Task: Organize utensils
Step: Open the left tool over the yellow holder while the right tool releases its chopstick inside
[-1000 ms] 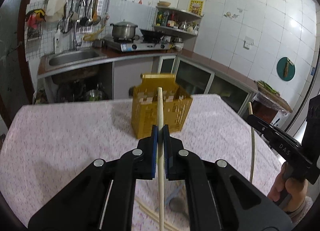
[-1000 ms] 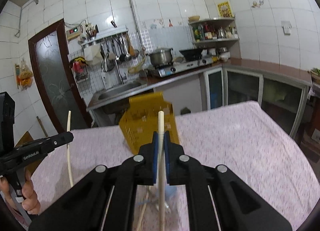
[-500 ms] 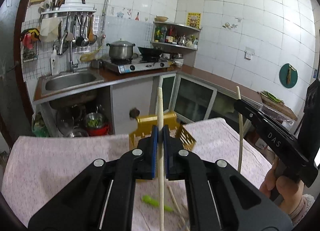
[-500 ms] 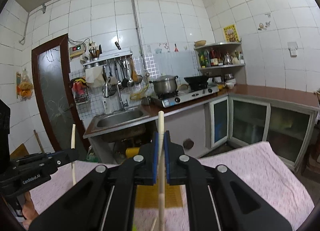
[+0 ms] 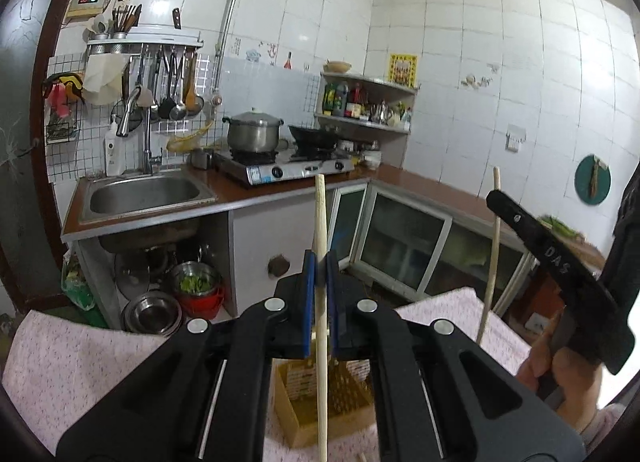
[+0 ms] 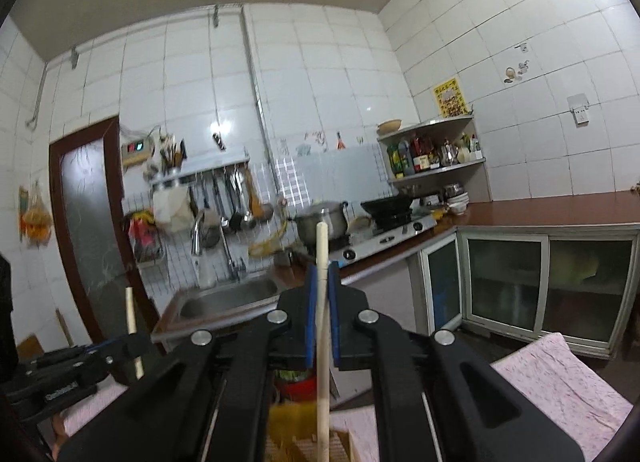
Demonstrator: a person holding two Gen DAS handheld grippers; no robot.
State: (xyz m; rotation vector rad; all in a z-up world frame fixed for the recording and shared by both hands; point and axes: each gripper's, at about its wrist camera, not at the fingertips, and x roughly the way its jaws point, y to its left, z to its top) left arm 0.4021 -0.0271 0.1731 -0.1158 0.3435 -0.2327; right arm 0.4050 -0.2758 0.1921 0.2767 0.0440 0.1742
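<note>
Left gripper (image 5: pixel 319 262): my jaws clamp a chopstick (image 5: pixel 321 342) upright.
Right gripper (image 6: pixel 321 274): jaws clamp another chopstick (image 6: pixel 323 342).
Yellow basket (image 5: pixel 296 414): on the tabletop (image 5: pixel 80 366), contents unclear.

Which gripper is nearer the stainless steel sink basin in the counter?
Left, probably. The left gripper has the stainless steel sink ahead and to its left. The right gripper stands further right, on the side away from it.
</note>
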